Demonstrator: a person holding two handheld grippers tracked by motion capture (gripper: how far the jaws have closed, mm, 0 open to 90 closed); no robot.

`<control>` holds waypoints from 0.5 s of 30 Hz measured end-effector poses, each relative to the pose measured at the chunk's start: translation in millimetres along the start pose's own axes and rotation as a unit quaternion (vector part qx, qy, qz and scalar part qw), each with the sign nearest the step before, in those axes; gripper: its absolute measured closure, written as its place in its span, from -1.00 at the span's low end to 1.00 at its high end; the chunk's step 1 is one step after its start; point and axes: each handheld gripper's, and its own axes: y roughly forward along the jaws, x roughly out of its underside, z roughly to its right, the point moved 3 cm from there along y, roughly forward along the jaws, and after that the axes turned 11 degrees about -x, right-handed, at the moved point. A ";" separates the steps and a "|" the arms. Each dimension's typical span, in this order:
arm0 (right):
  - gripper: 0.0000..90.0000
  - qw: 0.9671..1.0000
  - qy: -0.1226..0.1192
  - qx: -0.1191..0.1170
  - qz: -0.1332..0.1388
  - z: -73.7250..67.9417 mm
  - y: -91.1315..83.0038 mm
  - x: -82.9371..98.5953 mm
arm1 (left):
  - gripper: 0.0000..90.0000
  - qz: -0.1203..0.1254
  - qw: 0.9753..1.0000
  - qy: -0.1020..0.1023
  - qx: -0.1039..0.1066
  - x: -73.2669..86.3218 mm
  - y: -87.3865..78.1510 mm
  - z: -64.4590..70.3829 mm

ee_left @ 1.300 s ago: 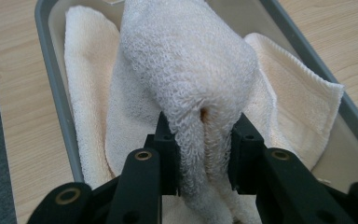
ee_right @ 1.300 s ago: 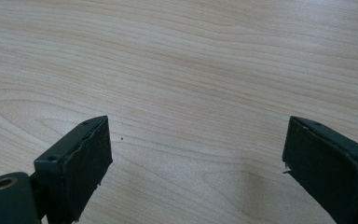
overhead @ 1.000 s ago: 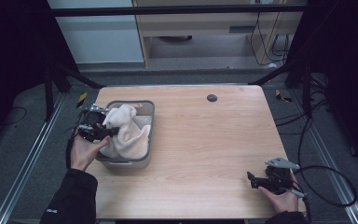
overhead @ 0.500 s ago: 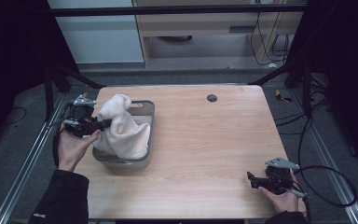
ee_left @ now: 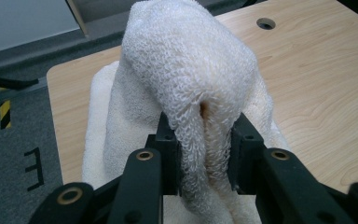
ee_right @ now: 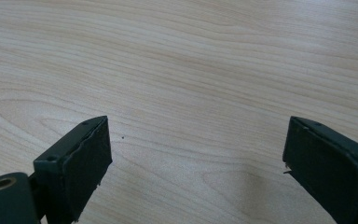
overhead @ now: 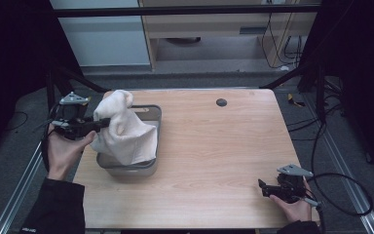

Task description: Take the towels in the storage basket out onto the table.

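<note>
A cream towel [overhead: 121,129] hangs raised over a grey bin [overhead: 152,114] at the table's left side, its lower part still draped inside the bin. My left gripper [overhead: 102,123] is shut on a fold of the towel [ee_left: 191,79], which bulges up over the jaws of the left gripper [ee_left: 204,154]. Near the front right corner of the table my right gripper [overhead: 263,188] rests low, open; in the right gripper view the right gripper [ee_right: 196,163] has only bare wood between its jaws.
The wooden table [overhead: 214,161] has a round dark cable hole [overhead: 221,102] near its far edge. Cables [overhead: 341,195] trail on the floor at the right. Metal frame rails [overhead: 24,175] run along both sides of the table.
My left gripper has lifted the towel up and to the left, pulling most of it out of the bin. The right gripper has stayed where it was.
</note>
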 end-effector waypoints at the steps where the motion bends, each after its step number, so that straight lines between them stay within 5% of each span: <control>1: -0.83 1.000 0.000 0.000 0.000 0.0 -0.1 0.0 | 0.54 0.002 1.000 0.000 0.001 -1.1 -1.9 -0.1; 15: -0.83 1.000 -0.002 0.002 0.002 0.8 -0.4 -0.2 | 0.54 0.027 0.999 0.015 0.029 -19.0 -24.1 16.5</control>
